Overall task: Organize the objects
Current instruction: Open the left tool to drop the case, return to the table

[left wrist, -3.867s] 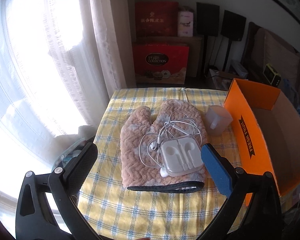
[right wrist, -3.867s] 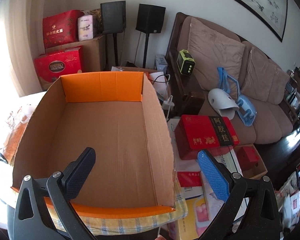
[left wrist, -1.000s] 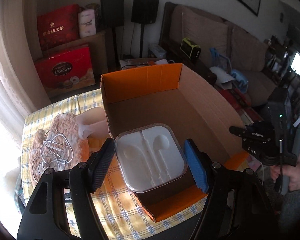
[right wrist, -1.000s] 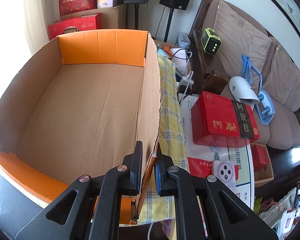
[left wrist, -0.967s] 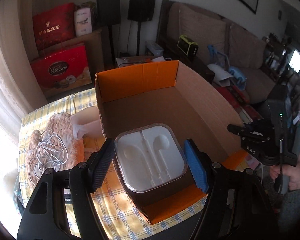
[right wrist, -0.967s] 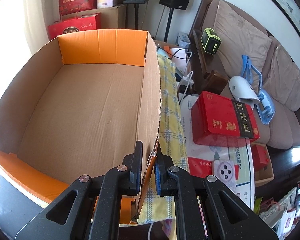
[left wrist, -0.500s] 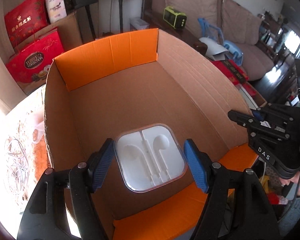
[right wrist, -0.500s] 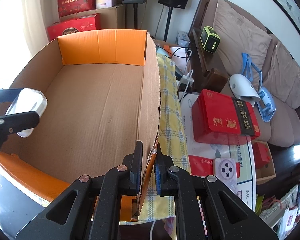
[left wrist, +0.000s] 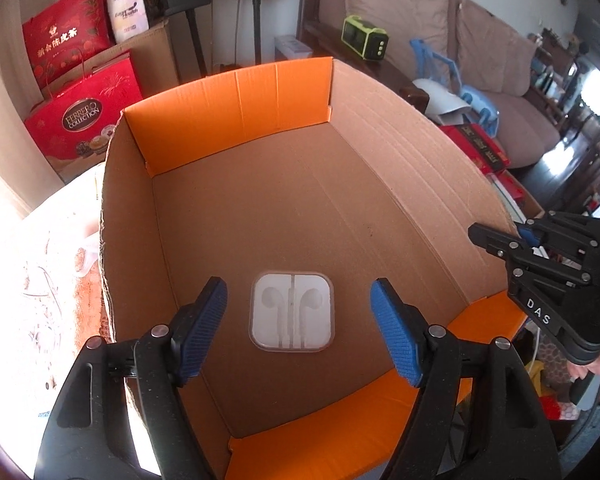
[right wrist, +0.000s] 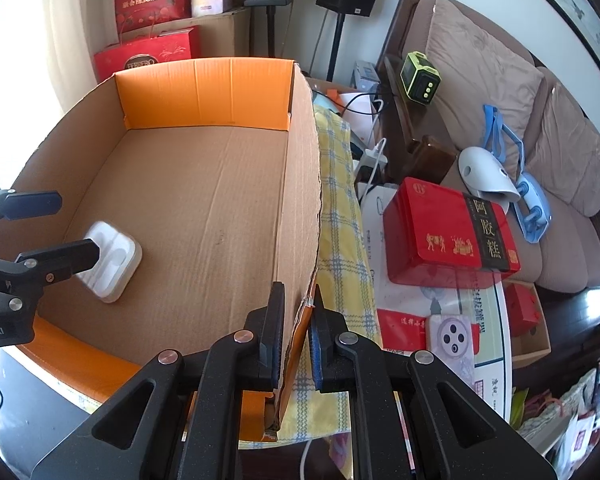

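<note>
Our left gripper (left wrist: 298, 334) hangs with jaws opening, released over the case (left wrist: 292, 311) on the box (left wrist: 420, 168) floor. Our right gripper (right wrist: 296, 336) is clenched on the box wall. A checked cloth (right wrist: 342, 216) covers the table; sofa (right wrist: 480, 80) beyond.

The table is covered by a yellow checked tablecloth (right wrist: 342, 240), visible as a strip along the right side of the cardboard box (right wrist: 204, 208) and hanging over the near edge. The box stands directly on the cloth, open side up, with orange end flaps. On the opposite side of the box, a pink fluffy mitt (left wrist: 72, 276) lies on the table, with a white cable (left wrist: 40, 280) on top of it; strong light washes out that area.
</note>
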Tool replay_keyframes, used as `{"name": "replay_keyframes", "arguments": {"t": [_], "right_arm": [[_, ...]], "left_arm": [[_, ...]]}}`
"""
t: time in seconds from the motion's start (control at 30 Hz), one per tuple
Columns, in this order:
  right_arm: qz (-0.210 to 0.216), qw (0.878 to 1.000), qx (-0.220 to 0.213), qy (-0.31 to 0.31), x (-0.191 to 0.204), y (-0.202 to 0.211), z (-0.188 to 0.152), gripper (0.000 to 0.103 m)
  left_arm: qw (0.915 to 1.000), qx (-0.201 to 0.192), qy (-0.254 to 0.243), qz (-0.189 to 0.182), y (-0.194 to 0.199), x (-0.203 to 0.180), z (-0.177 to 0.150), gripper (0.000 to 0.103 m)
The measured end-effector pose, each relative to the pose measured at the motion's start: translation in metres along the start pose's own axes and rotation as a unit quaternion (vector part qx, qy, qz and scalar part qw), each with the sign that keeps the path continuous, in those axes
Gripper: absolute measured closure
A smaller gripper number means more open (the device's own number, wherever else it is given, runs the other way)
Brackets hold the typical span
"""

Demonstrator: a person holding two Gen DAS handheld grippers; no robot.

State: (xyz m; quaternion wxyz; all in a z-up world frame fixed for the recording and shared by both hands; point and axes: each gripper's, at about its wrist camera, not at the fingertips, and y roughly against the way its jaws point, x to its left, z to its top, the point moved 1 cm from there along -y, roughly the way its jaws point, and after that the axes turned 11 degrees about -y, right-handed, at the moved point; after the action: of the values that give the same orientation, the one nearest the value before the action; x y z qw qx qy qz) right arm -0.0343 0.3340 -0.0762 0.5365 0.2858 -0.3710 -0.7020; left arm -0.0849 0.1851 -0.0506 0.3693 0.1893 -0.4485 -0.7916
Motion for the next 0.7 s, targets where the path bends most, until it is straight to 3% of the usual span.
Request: {"name": "replay_keyframes", "arguments": {"t": [0.27, 0.43, 0.7], "right_arm": [[-0.001, 1.0, 0.001, 0.001, -0.001, 0.0, 0.0, 0.092], [-0.002, 1.0, 0.001, 0.0, -0.002, 0.0, 0.0, 0.092], [-0.005, 1.0, 0.002, -0.003, 0.0, 0.0, 0.001, 0.092]], "left_arm": [[0.9982, -0.051, 0.022, 0.025, 0.039, 0.024, 0.001, 0.013], [0.9951, -0.07, 0.027, 0.065, 0.06, 0.047, -0.003, 0.011], [0.9915, -0.07, 0.064, 0.089, 0.075, 0.095, -0.03, 0.011]]}}
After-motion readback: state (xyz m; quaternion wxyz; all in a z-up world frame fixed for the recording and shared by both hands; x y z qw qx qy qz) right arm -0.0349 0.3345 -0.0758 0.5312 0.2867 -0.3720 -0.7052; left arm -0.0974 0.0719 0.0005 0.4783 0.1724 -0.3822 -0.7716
